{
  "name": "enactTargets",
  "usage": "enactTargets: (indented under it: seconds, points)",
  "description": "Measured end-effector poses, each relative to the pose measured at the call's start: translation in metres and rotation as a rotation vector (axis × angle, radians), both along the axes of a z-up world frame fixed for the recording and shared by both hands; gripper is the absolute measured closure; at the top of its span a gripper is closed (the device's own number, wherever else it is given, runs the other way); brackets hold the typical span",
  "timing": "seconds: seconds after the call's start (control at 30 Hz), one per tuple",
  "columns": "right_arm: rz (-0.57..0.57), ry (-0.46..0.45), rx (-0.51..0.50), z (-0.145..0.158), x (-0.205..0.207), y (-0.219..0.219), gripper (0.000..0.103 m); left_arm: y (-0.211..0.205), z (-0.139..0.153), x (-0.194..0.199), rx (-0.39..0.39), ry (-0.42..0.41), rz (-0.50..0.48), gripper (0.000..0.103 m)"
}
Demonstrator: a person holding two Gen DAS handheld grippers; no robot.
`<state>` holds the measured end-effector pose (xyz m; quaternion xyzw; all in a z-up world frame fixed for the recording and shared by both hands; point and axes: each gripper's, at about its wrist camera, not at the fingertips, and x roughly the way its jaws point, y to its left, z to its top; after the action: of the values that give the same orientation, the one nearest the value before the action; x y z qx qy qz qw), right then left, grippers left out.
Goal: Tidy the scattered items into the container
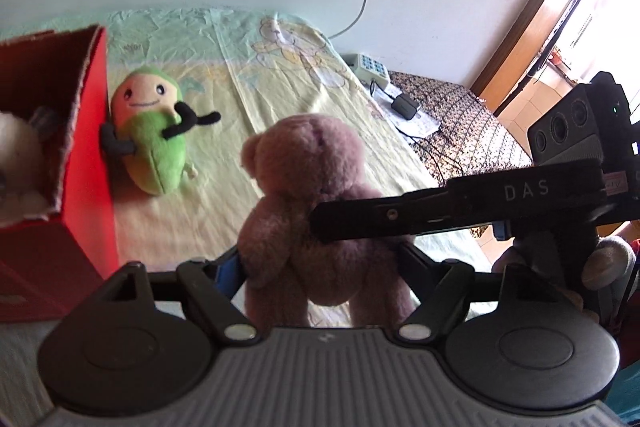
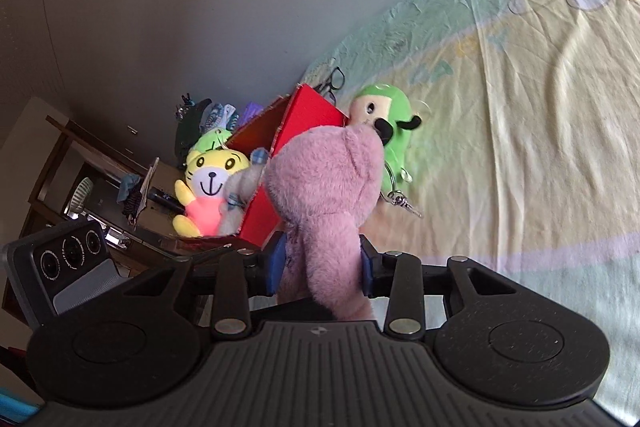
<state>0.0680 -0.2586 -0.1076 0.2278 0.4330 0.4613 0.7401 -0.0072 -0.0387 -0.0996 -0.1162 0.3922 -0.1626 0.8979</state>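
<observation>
The pink teddy bear (image 2: 328,187) is soft, light and compressible; grasp it at the torso, where the plush gives way without slipping. It is held above the bed sheet (image 2: 540,107), near the red box (image 2: 308,115). The right gripper (image 2: 322,263) is closed narrowly on its body. The left gripper (image 1: 320,267) flanks the bear's lower body; whether it clamps cannot be determined. A green plush (image 1: 154,131) lies against the box's side.

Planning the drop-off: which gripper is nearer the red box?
Left. The left gripper, around the pink bear, has the red box right beside it on its left; the right gripper reaches the bear from the side away from the box.
</observation>
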Motion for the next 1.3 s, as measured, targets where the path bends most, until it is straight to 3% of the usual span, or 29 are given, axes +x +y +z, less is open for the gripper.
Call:
enactTargets:
  seconds: [0.37,0.63,0.77,1.0,1.3]
  points:
    - [-0.029,-0.257,0.067,0.068,-0.015,0.100,0.064,0.093,0.079,-0.027,-0.012,-0.235,0.014,0.024]
    - [-0.037,-0.375,0.012,0.076,-0.008,0.170,0.064,0.169,0.100,-0.027,-0.047,-0.326,0.059,0.024]
    - [-0.073,-0.379,-0.114,0.064,-0.012,0.185,0.065,0.199,0.091,-0.013,-0.104,-0.283,0.060,0.024]
    - [-0.149,-0.375,-0.299,0.046,-0.012,0.197,0.066,0.215,0.044,0.015,-0.254,-0.140,0.006,0.024]
    - [-0.237,-0.393,-0.488,0.042,-0.009,0.226,0.069,0.220,0.015,0.037,-0.300,-0.056,-0.048,0.021]
